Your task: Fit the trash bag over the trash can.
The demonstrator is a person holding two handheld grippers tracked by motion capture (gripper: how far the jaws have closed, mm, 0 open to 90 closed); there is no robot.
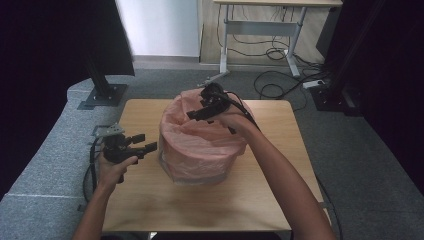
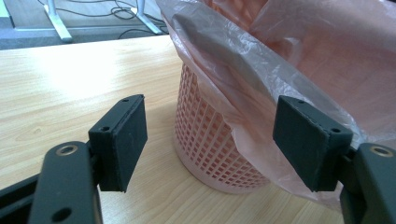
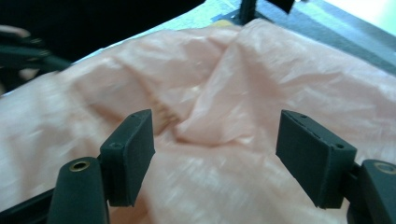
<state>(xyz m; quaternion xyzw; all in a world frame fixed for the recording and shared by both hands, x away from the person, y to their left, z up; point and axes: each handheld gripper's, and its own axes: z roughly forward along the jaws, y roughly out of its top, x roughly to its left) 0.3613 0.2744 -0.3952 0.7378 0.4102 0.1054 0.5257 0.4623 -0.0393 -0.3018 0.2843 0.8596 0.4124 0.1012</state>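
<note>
Centrally on the wooden table (image 1: 150,200) one pink mesh basket (image 2: 210,144) is seen, lined with one pink plastic bag (image 1: 200,142). Two grippers are counted. The left gripper (image 1: 145,144) is held just beside the basket, jaws spread, nothing between them. The right gripper (image 1: 196,114) is held over the bag's rim, jaws likewise apart, nothing clamped.

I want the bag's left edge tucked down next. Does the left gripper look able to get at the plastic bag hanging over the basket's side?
Probably yes: the left gripper is open, facing the plastic bag on the basket, with bare table between.
</note>
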